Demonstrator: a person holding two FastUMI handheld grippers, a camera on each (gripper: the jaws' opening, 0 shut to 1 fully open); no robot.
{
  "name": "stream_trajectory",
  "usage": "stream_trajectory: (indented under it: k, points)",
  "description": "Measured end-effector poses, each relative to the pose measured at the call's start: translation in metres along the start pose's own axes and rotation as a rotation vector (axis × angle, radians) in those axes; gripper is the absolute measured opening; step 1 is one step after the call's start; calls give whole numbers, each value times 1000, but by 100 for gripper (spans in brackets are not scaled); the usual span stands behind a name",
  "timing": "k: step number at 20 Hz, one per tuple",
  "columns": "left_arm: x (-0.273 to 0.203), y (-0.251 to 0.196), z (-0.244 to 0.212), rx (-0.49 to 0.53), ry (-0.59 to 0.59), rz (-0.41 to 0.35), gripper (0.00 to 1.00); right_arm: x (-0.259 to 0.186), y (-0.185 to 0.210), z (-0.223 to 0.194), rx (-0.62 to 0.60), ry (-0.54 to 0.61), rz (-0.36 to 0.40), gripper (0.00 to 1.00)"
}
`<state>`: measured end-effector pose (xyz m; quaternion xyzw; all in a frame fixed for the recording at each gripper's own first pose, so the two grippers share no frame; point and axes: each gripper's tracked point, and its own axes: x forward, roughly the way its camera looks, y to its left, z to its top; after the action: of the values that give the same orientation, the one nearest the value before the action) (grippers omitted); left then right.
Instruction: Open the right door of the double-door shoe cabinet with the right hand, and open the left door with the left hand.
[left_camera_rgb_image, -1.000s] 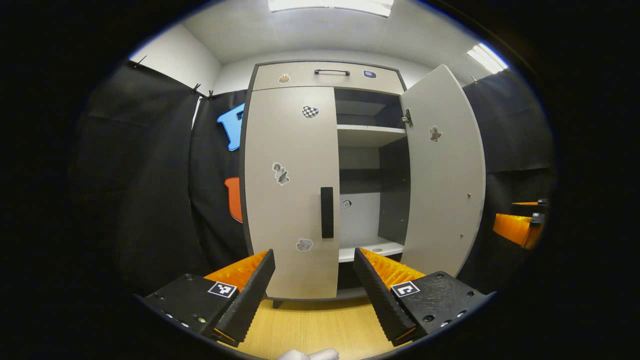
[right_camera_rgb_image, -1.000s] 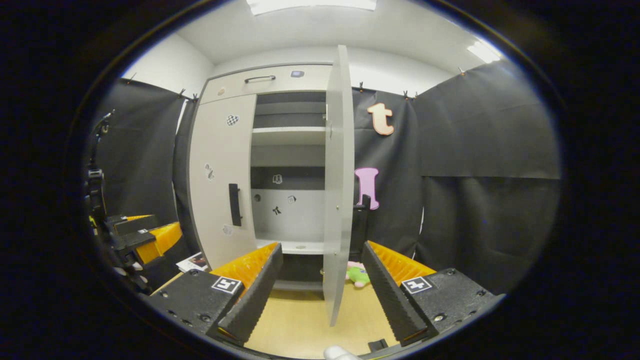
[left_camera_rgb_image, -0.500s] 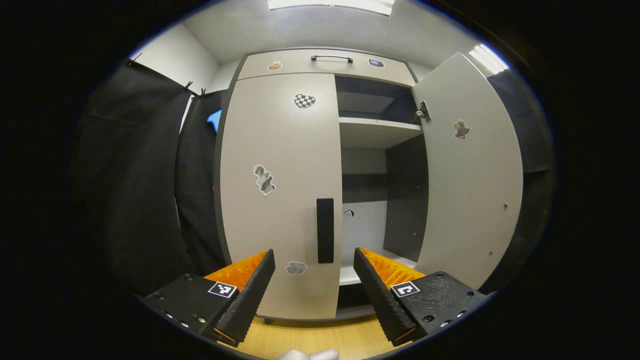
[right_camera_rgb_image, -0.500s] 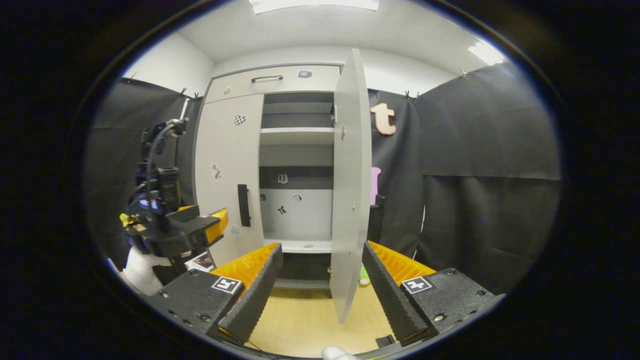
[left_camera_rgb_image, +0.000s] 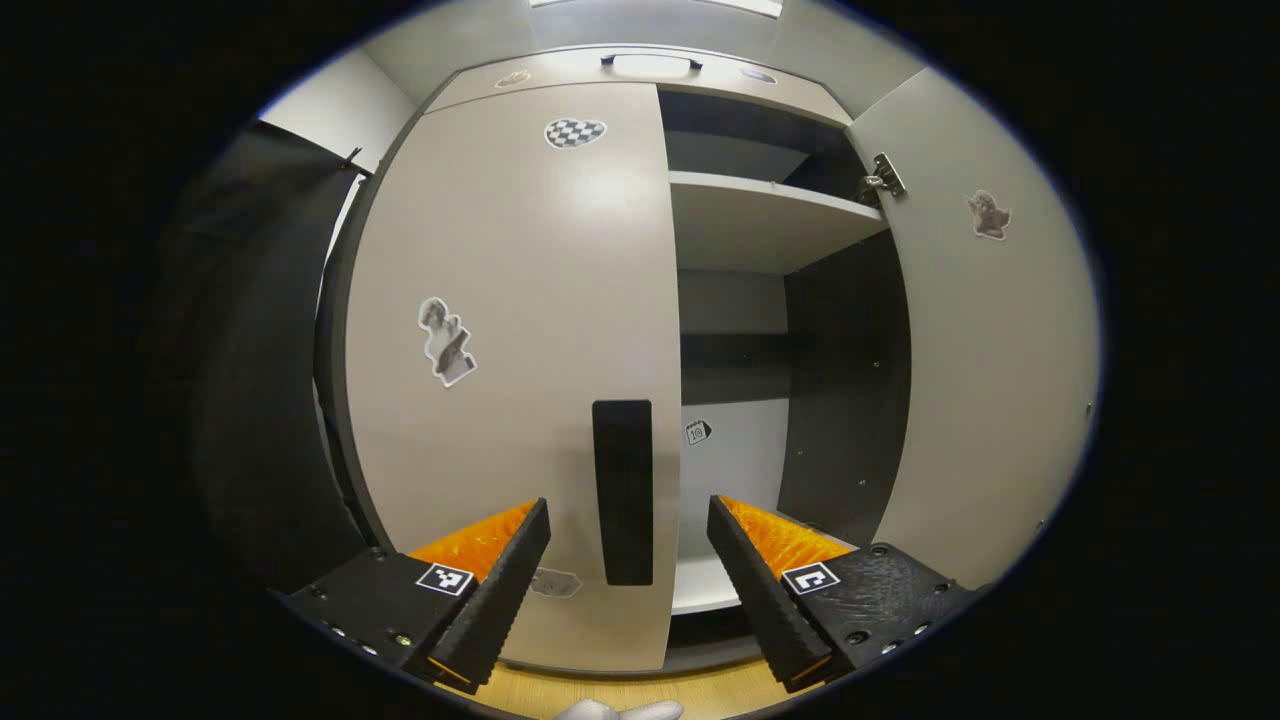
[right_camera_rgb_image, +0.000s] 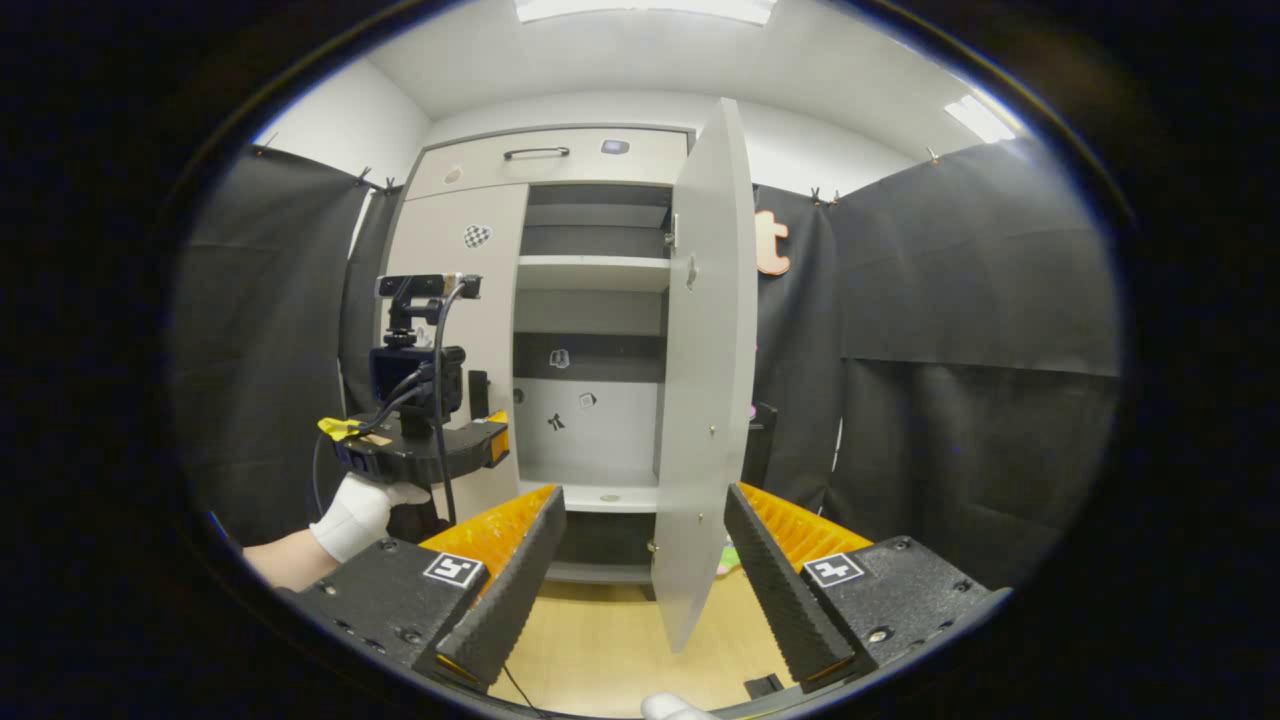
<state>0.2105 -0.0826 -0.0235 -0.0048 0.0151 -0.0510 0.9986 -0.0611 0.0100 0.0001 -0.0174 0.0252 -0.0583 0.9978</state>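
The grey shoe cabinet's left door (left_camera_rgb_image: 520, 330) stands closed, its black vertical handle (left_camera_rgb_image: 622, 490) right ahead. My left gripper (left_camera_rgb_image: 628, 560) is open, with the handle's lower end showing between its orange-and-black fingers (left_camera_rgb_image: 500, 580), apart from them. The right door (left_camera_rgb_image: 990, 330) is swung wide open, baring the shelves (left_camera_rgb_image: 760, 215). In the right gripper view that right door (right_camera_rgb_image: 705, 380) stands edge-on, and my right gripper (right_camera_rgb_image: 645, 570) is open and holds nothing. The left gripper (right_camera_rgb_image: 425, 445), held by a white-gloved hand (right_camera_rgb_image: 355, 510), hovers near the left door (right_camera_rgb_image: 455, 330).
A drawer front with a black handle (right_camera_rgb_image: 535, 153) tops the cabinet. Black cloth walls stand on both sides. The floor (right_camera_rgb_image: 600, 650) is light wood. A green and pink toy (right_camera_rgb_image: 728, 555) lies on the floor behind the open door.
My left gripper has moved in close toward the left door's handle, which now looms large between its fingers. The right gripper stayed back; the left gripper and its hand came further into its view.
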Motion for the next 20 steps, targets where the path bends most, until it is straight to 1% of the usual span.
stream_trajectory:
  k: [4,5,7,9,10,11,13,14,15,17,18,19,20]
  points:
    - [20,3,-2,-24,13,8,96,8,-4,1,-9,4,-12,100]
    - [22,3,-2,-25,12,11,93,10,-4,1,-12,7,-12,100]
    - [28,4,1,-7,2,10,84,15,-2,-2,-10,13,-6,100]
    - [31,2,0,-1,7,-1,64,18,0,-3,-7,19,1,100]
    - [32,1,-3,-3,18,-7,60,19,0,-4,-9,21,2,100]
    - [34,7,-4,9,16,27,57,21,0,-5,-12,20,2,100]
    - [34,6,-4,17,11,26,38,21,1,-4,-23,16,4,100]
    - [34,6,-4,18,12,32,39,20,1,-5,-23,15,8,100]
    - [33,7,-4,17,10,33,34,18,2,-4,-21,12,12,100]
    - [33,7,-4,7,20,31,28,17,1,-5,-21,13,19,100]
    - [31,8,-5,0,27,30,28,16,1,-6,-19,16,22,100]
    - [33,7,-5,0,29,25,25,15,1,-7,-18,19,26,100]
    - [31,8,-6,-1,32,19,25,14,0,-10,-17,24,26,100]
